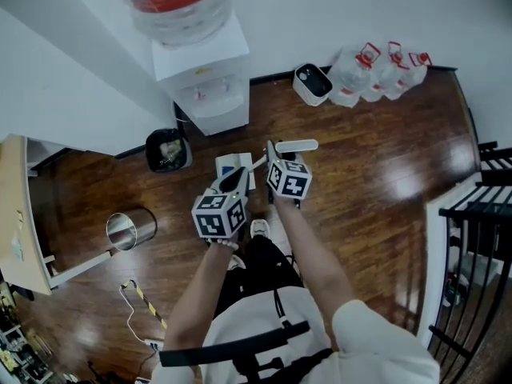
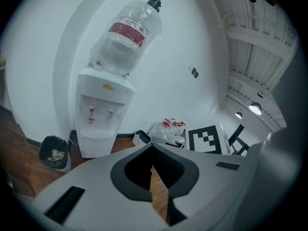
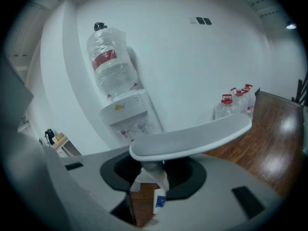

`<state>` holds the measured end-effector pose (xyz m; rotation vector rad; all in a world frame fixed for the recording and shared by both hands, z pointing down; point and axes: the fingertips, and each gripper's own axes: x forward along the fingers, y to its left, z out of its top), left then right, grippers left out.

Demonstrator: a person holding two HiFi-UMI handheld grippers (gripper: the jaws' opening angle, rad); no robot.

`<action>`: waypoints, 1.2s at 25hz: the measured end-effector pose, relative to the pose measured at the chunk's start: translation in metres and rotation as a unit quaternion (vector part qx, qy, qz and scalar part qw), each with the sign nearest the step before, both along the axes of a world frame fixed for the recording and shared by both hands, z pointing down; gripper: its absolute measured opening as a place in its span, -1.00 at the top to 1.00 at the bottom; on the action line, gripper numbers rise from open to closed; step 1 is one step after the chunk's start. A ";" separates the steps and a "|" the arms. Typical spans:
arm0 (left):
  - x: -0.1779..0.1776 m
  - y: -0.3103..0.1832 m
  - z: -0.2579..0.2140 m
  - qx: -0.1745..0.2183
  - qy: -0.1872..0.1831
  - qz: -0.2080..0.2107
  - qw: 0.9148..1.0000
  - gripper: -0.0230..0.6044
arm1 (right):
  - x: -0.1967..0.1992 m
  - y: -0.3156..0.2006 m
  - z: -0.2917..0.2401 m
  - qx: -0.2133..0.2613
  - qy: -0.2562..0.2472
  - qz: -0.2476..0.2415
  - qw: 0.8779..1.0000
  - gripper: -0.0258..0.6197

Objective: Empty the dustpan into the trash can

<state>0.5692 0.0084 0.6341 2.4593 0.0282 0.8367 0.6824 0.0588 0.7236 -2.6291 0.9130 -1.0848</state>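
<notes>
Noted right gripper [image 3: 147, 179] with jaws partway closed around upright stem of dustpan [image 1: 226, 165], grip bar [image 3: 192, 137] lying across just above them. Pan itself down on wooden floor [image 1: 360, 174], ahead of both grippers. Noted left gripper [image 2: 153, 163] beside it, jaws almost together, nothing between. Black trash can [image 1: 168, 150] left of pan, apart.

White shirt [image 1: 324, 344], black chest strap [image 1: 228, 347], black trousers [image 1: 258, 272], white shoes [image 1: 259, 229]
</notes>
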 end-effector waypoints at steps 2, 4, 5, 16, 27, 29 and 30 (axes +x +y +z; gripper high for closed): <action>-0.001 -0.004 -0.004 0.002 0.002 -0.008 1.000 0.93 | -0.005 -0.007 -0.007 -0.003 -0.001 -0.011 1.000 0.49; -0.003 -0.010 -0.009 0.004 0.007 -0.018 1.000 0.93 | -0.011 -0.018 -0.015 -0.007 0.002 -0.028 1.000 0.49; -0.005 -0.013 -0.012 0.006 0.010 -0.024 1.000 0.93 | -0.014 -0.024 -0.020 -0.010 0.005 -0.040 0.999 0.49; -0.093 -0.092 -0.057 0.035 0.040 -0.109 0.993 0.93 | -0.098 -0.107 -0.097 -0.020 0.040 -0.143 0.989 0.49; -0.268 -0.197 -0.083 0.063 0.032 -0.251 0.965 0.93 | -0.229 -0.218 -0.184 -0.008 0.057 -0.265 0.963 0.49; -0.300 -0.212 -0.088 0.065 0.039 -0.269 0.960 0.93 | -0.259 -0.241 -0.202 -0.006 0.060 -0.289 0.955 0.49; -0.316 -0.220 -0.091 0.066 0.042 -0.277 0.958 0.93 | -0.274 -0.253 -0.211 -0.005 0.062 -0.301 0.952 0.49</action>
